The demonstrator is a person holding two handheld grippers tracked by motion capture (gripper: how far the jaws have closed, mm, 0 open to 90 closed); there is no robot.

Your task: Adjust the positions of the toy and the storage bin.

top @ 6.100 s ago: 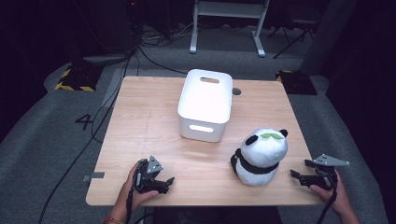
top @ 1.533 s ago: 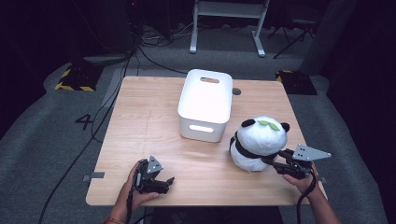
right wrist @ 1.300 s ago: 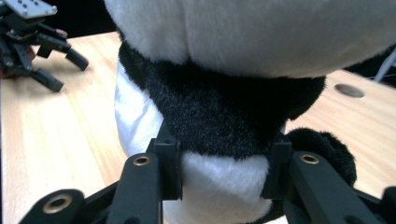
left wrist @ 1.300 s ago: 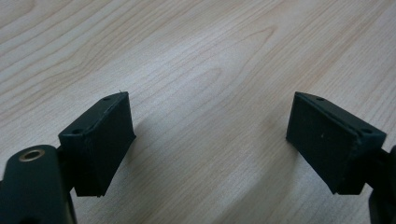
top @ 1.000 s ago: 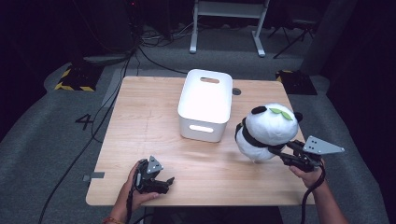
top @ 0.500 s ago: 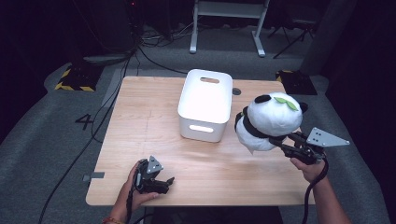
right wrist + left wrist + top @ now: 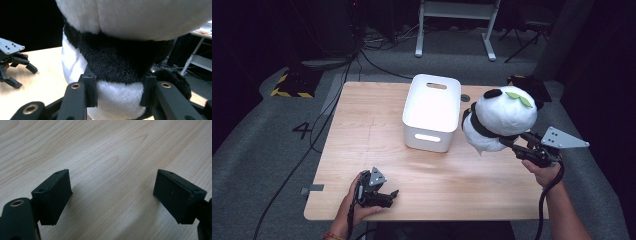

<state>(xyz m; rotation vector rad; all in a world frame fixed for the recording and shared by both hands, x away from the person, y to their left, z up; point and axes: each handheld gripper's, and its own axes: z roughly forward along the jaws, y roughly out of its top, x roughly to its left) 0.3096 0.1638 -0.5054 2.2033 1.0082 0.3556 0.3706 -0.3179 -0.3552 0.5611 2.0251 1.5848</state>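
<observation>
Two hand-held grippers: we see one at each lower corner of the high view, and we list things from left to right.
Left hand-held gripper (image 7: 393, 194): it sits low over the surface (image 7: 362, 135) near the front edge, in the person's left hand (image 7: 354, 202). In its own view (image 7: 112, 195) the jaws stand wide apart with nothing between them, bare wood grain beneath.
Hard to make out, left: from above we cannot tell whether the jaw tips touch the wood or hang just over it.
White bin (image 7: 432, 112): it stands upright at the middle of the surface, open at the top, with a slot handle in its near wall. Its inside is washed out by glare, so we cannot read what it holds.
Panda plush (image 7: 497, 122): lifted clear of the surface, just right of the bin, head tilted up and away with a green leaf on top. In the right gripper view (image 7: 115, 62) its face is cut off by the top edge.
Right hand-held gripper (image 7: 507, 144): clamped on the panda's lower body; in its own view (image 7: 116, 90) both jaws press into the fur on either side, at the black band and the white belly.
Hidden, right: the panda's near legs lie behind the jaws.
</observation>
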